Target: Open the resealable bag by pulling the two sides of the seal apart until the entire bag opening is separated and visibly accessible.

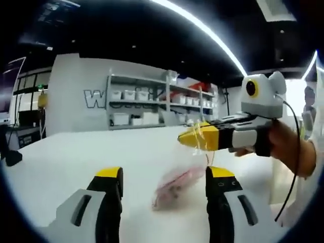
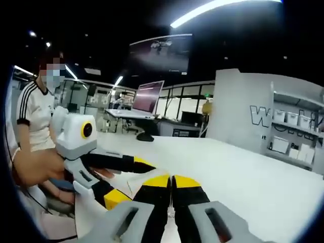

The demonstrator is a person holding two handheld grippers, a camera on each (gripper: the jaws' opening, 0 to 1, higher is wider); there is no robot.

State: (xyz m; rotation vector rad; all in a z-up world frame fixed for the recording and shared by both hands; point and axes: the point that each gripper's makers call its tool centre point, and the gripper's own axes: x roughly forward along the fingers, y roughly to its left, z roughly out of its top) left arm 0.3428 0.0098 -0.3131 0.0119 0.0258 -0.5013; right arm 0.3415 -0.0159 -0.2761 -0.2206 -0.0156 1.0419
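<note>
A clear resealable bag (image 1: 174, 186) with pinkish contents hangs blurred just above the white table (image 1: 76, 157). Its crinkled top edge is caught in my right gripper (image 1: 185, 137), which comes in from the right in a person's hand with its yellow-tipped jaws closed. My left gripper (image 1: 164, 174) stands open, its jaws wide apart on either side of the bag and nothing between them. In the right gripper view my right gripper (image 2: 172, 180) is shut, and my left gripper (image 2: 136, 179) reaches in from the left with its jaws spread. The bag film is hard to make out there.
A shelf unit (image 1: 152, 106) with white bins stands against the back wall. A dark object (image 1: 10, 157) lies at the table's left edge. A monitor (image 2: 148, 96) and a dark mouse-like item (image 2: 144, 136) sit on a far desk. A person (image 2: 33, 111) is at the left.
</note>
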